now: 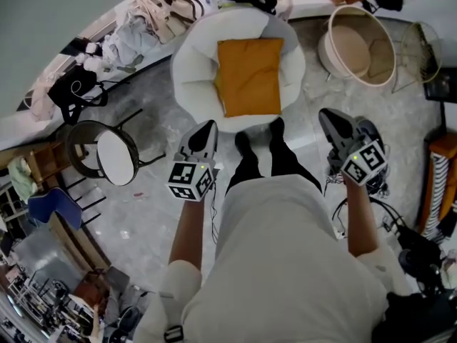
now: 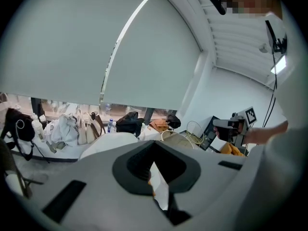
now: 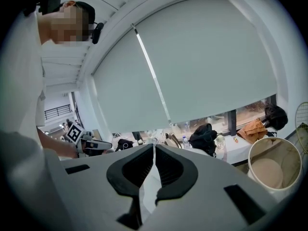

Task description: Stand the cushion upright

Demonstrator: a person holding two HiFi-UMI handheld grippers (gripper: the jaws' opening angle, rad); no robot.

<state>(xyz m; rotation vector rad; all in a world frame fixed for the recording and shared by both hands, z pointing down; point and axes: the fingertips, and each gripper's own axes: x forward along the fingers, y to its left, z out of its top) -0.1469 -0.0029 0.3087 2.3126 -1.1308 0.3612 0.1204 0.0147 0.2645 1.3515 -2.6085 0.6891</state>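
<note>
An orange square cushion [image 1: 248,76] lies flat on the seat of a round white armchair [image 1: 191,70], straight ahead in the head view. My left gripper [image 1: 208,126] hovers just short of the chair's front left rim, shut and empty. My right gripper [image 1: 327,115] hangs to the right of the chair over the floor, also shut with nothing in it. In the left gripper view the jaws [image 2: 153,146] are closed, with the white armchair [image 2: 108,141] beyond them. In the right gripper view the jaws [image 3: 153,148] meet tip to tip.
A round beige tub [image 1: 357,45] stands right of the chair, and a wire basket [image 1: 418,52] beyond it. A white-topped round stool [image 1: 116,156] is at the left. Bags [image 1: 153,16] crowd the window ledge. Cables [image 1: 357,213] lie by my right side.
</note>
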